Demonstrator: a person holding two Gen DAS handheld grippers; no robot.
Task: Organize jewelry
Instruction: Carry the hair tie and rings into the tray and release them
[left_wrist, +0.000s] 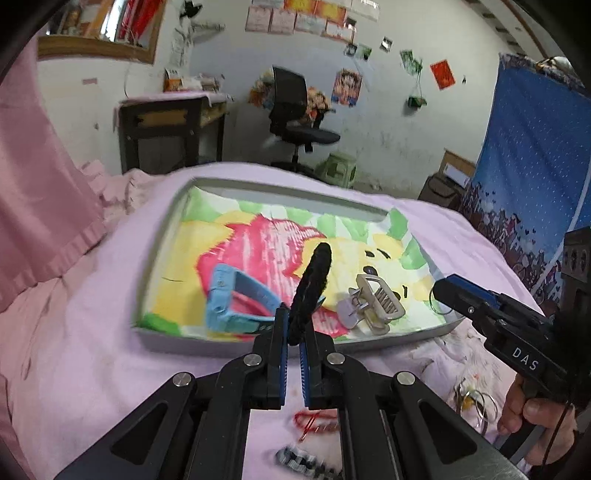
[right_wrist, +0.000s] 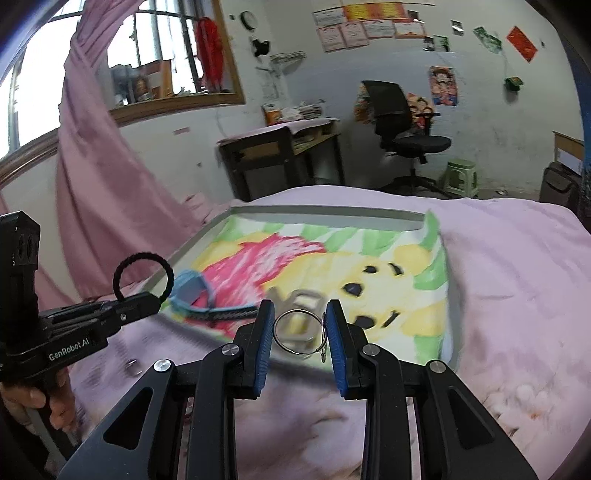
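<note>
Everything here is arranged around the grey tray (left_wrist: 147, 334), which sits on the pink bedspread (left_wrist: 92, 350) with a cartoon-bear cloth (left_wrist: 207, 236) lining its floor, apparently as the collecting place for the jewelry. The left gripper (left_wrist: 293, 325) hovers at the tray's near rim with its fingers pressed together on a black hair tie (left_wrist: 314, 280); pinched at its lower edge, the loop stands up clear of the pads (seen edge-on from this gripper's own camera, as a full ring from the other), a hold that would let it fall free into the tray once the fingers part. The right gripper (right_wrist: 301, 325) is also at the near rim, toward the tray's right end, its fingers partly closed and clamped across a metal ring (right_wrist: 297, 332) with a thinner ring linked to it at the right pad; gripping across the width keeps the hoop flat and open. Already lying inside the tray are a blue strap-like piece (left_wrist: 229, 299) toward the left and a beige claw clip (left_wrist: 376, 299) toward the right. Outside the tray, on the bedspread nearer the person, a red cord (left_wrist: 314, 422), a beaded bracelet (left_wrist: 295, 459) and some loose rings (left_wrist: 476, 402) remain, so I judge the sorting only partly done.
</note>
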